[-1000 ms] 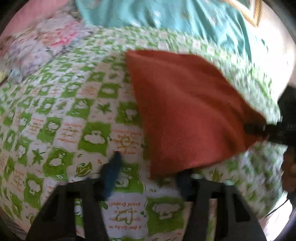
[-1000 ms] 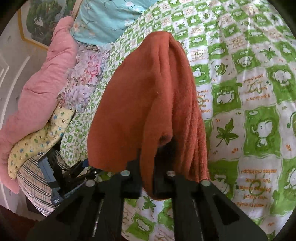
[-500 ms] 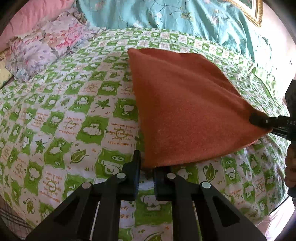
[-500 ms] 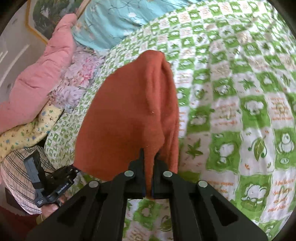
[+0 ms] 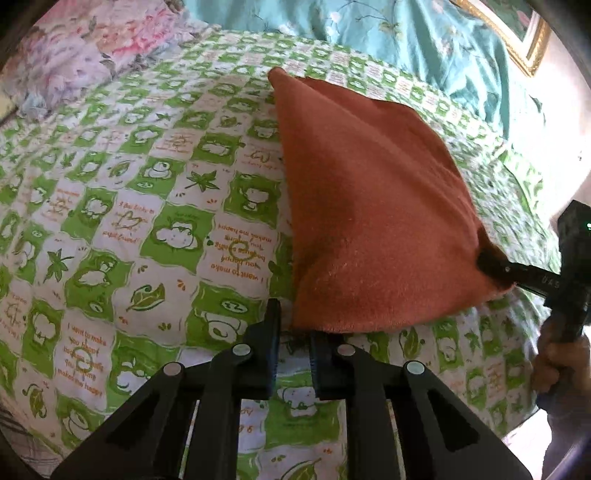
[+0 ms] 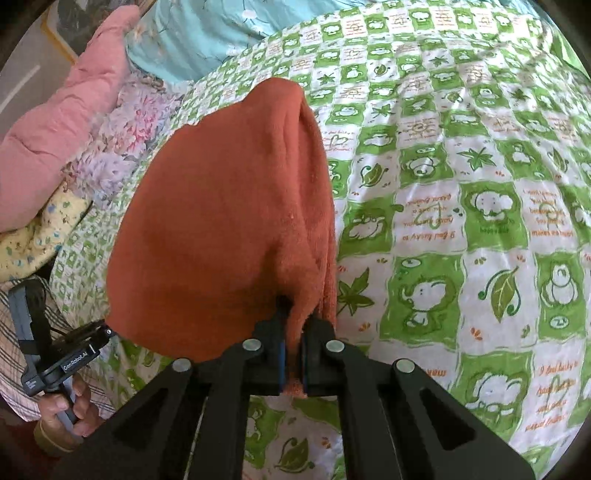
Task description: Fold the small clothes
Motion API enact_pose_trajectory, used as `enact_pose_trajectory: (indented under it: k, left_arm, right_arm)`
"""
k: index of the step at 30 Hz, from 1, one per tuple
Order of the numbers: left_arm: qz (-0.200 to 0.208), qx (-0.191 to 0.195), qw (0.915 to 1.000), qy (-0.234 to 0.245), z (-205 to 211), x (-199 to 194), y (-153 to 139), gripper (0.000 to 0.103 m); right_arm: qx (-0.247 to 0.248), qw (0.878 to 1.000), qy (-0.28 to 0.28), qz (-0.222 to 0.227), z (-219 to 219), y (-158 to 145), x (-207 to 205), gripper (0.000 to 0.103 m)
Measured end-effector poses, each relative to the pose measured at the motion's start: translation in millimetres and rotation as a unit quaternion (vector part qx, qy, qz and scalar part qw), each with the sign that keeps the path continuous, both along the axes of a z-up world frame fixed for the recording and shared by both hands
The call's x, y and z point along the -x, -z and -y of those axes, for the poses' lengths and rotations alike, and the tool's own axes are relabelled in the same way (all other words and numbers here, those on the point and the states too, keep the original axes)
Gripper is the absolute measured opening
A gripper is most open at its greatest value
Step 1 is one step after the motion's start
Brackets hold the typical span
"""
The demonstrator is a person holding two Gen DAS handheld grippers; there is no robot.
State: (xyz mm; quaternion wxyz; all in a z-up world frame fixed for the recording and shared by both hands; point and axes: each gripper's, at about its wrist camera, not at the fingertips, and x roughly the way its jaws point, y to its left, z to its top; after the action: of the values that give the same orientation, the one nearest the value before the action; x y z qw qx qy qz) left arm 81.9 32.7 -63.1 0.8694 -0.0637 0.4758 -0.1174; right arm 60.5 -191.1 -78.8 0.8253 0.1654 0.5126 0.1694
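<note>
An orange-red terry cloth hangs stretched between both grippers over the bed. In the left wrist view my left gripper has the cloth's near corner between its fingers; its jaws are opening slightly, with the corner still caught there. The right gripper pinches the far right corner. In the right wrist view my right gripper is shut on a bunched corner of the cloth, which drapes away in folds. The left gripper meets the cloth's lower left corner, held by a hand.
A green and white checked bedsheet covers the bed. A teal blanket and floral pillow lie at the head. A pink quilt and yellow printed cloth sit at the left side. A framed picture hangs behind.
My left gripper went from wide open to closed on the cloth's near corner. The cloth now hangs spread between both grippers, less bunched at the right one.
</note>
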Motion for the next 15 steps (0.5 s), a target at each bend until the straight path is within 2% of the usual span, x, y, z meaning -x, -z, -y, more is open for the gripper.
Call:
enact_pose_trajectory:
  k: [1, 4, 9, 11, 15]
  left_arm:
    - [-0.004, 0.001, 0.9999, 0.012, -2, 2, -1, 0.016]
    - [-0.015, 0.015, 0.9988, 0.044, -11, 11, -9, 0.015]
    - [0.0, 0.069, 0.9953, 0.068, -28, 19, -37, 0.018]
    - [0.022, 0.085, 0.9943, 0.06, -30, 9, -52, 0.029]
    - [0.051, 0.111, 0.9915, 0.047, -25, -29, -69, 0.036]
  right_arm:
    - [-0.002, 1.0, 0.0, -0.002, 1, -2, 1, 0.011]
    - [-0.008, 1.0, 0.003, -0.007, 10, -12, 8, 0.015]
    - [-0.037, 0.999, 0.018, 0.021, 27, -45, 1, 0.016]
    - [-0.057, 0.998, 0.022, 0.035, 27, -55, -16, 0.016]
    - [-0.073, 0.996, 0.018, 0.041, 12, -55, -60, 0.016]
